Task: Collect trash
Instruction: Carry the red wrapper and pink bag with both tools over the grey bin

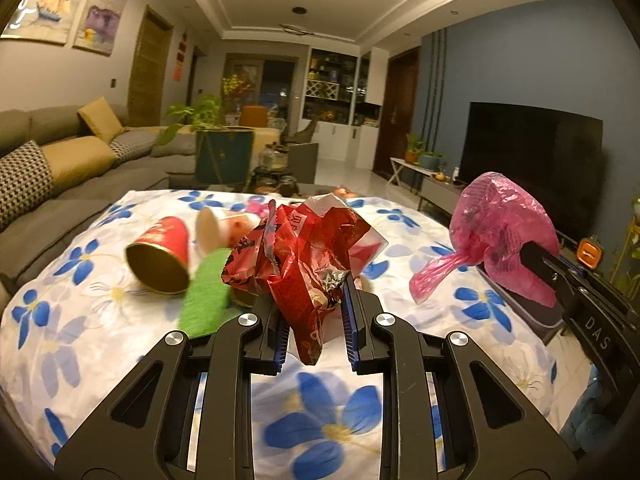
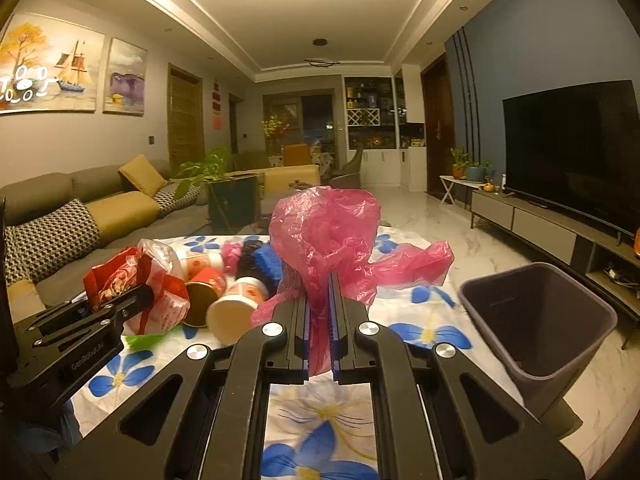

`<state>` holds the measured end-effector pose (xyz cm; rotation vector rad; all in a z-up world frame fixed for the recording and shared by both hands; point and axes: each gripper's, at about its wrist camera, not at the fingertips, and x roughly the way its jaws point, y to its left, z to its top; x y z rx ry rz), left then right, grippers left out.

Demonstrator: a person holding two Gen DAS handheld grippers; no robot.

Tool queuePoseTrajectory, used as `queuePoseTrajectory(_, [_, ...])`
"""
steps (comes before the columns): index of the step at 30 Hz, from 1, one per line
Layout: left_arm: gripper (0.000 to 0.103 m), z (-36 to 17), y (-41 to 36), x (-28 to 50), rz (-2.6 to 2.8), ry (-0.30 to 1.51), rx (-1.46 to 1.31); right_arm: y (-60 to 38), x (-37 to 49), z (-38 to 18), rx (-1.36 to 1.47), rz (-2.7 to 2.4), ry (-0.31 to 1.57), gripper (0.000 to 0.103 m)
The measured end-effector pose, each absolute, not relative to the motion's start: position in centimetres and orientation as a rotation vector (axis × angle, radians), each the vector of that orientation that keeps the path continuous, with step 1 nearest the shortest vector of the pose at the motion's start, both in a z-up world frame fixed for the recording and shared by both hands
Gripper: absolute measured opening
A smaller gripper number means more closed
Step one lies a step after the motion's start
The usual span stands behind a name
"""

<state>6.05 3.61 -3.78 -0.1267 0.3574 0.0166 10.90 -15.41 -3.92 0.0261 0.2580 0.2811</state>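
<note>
Left claw (image 1: 314,322) clamps crumpled red wrapper (image 1: 308,256) above floral bench (image 1: 100,312). Right claw (image 2: 320,322) pinches pink plastic bag (image 2: 324,232); dark bin (image 2: 536,320) at its 3 o'clock, cups (image 2: 234,308) at 10.

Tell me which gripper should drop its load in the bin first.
Right, probably. The right gripper is clamped on the pink plastic bag, and the open bin sits just to its right. The left gripper, holding the red wrapper, is farther away.

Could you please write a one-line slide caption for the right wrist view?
Right gripper clamps a pink plastic bag above the floral tablecloth, the empty bin at right.
</note>
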Motion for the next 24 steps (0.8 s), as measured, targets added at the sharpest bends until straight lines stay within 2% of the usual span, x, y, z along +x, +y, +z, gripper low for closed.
queuePoseTrajectory(24, [0.022,-2.3,-5.6,10.8,-0.147,0.331,-0.041,-22.4,11.1,-3.7,0.059,0.108,0.232,0.008])
